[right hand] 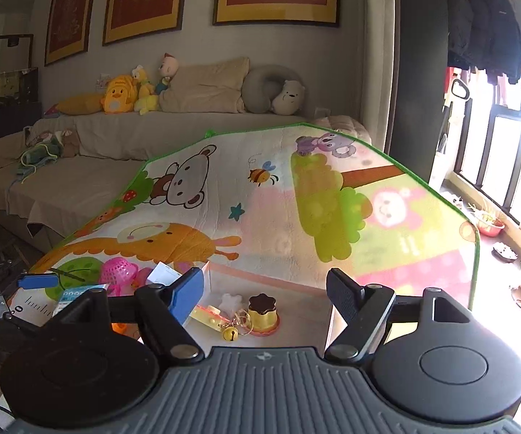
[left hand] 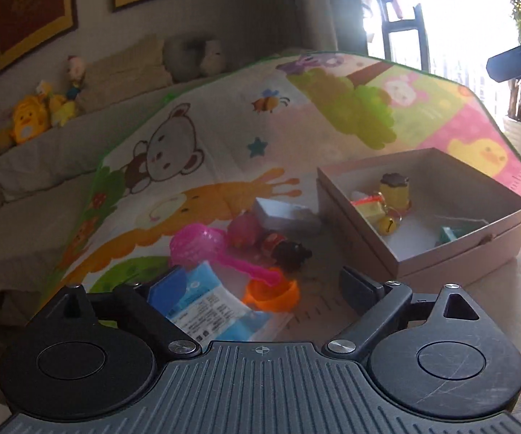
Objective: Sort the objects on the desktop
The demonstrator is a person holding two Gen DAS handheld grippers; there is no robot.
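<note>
Left wrist: one box (left hand: 459, 249), one pink scoop (left hand: 202, 249), one orange bowl (left hand: 278, 294).

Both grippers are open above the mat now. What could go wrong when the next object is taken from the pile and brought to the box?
1. The pink scoop lies across the orange bowl and partly on the blue packet; lifting one may drag the others.
2. The left gripper hangs over this crowded pile, so its wide jaws could catch two things at once.
3. The box already holds a yellow pudding toy and a bell; a drop could knock them.
</note>
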